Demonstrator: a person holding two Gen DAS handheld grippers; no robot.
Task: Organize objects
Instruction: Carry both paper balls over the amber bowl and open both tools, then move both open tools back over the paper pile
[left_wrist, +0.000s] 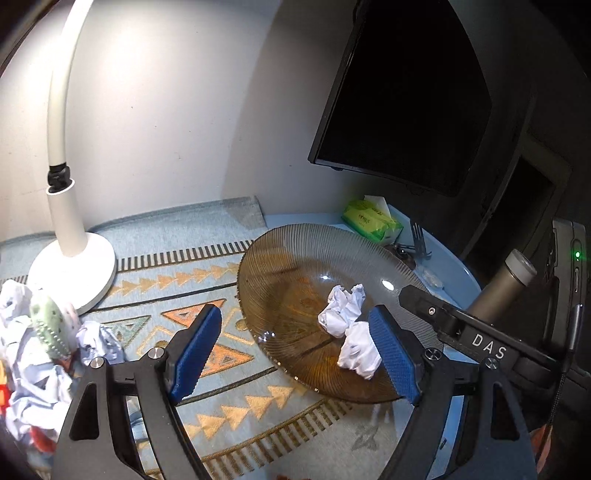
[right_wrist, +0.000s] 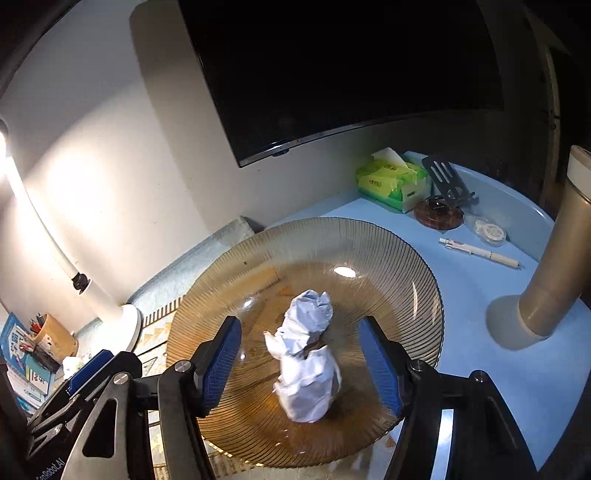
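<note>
Nearest the cameras, both tools are being held wide with nothing gripped: the left tool (left_wrist: 295, 350) and the right tool (right_wrist: 301, 363). Between the right tool's pads, two crumpled paper balls (right_wrist: 308, 358) are lying in the amber glass plate (right_wrist: 406, 258). Farther left, more crumpled paper (left_wrist: 33, 354) is waiting; each piece is best pinched centrally and lifted clear.

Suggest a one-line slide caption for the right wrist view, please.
Open right gripper above two paper balls in an amber glass plate.
</note>
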